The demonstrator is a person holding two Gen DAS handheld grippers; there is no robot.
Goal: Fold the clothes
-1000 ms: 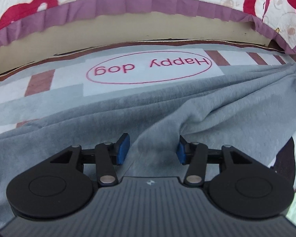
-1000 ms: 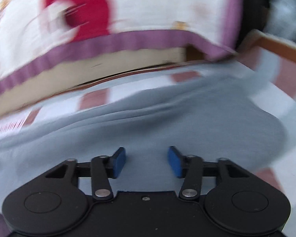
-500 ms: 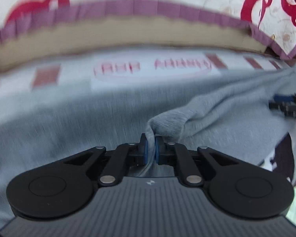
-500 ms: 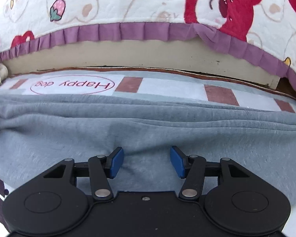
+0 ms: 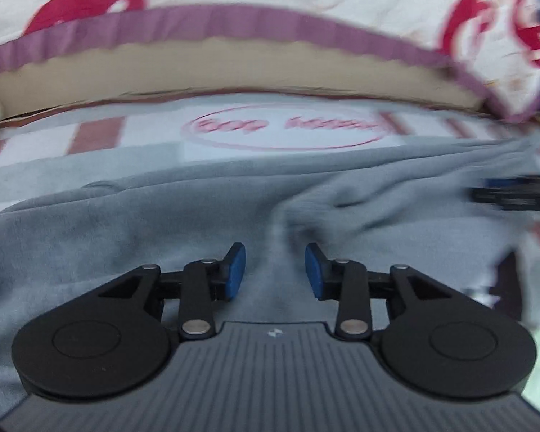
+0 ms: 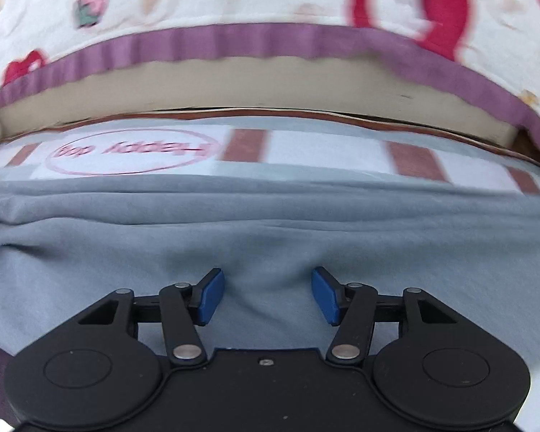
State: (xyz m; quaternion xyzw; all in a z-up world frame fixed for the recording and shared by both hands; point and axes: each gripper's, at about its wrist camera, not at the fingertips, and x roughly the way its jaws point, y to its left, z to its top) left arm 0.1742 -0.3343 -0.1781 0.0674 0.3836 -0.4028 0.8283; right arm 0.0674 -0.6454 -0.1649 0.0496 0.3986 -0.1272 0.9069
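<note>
Grey garment lies spread on the patterned mat, rumpled twd 2 o'clock. Soft, limp, light; prob. best pinched at a raised ridge. Left gripper jaws opening, nothing clamped; right gripper jaws opening, apart over cloth.

Both cameras sat just behind their own blue-padded fingers, tilted down and forward, close over the grey garment. The left wrist view faced the mat's pink oval logo almost dead centre, with the quilt's purple frill arcing above; the right gripper poked in at its right edge. The right wrist view looked the same way from further right, so the logo slid to its left. Both shared garment, striped mat, logo and frill
</note>
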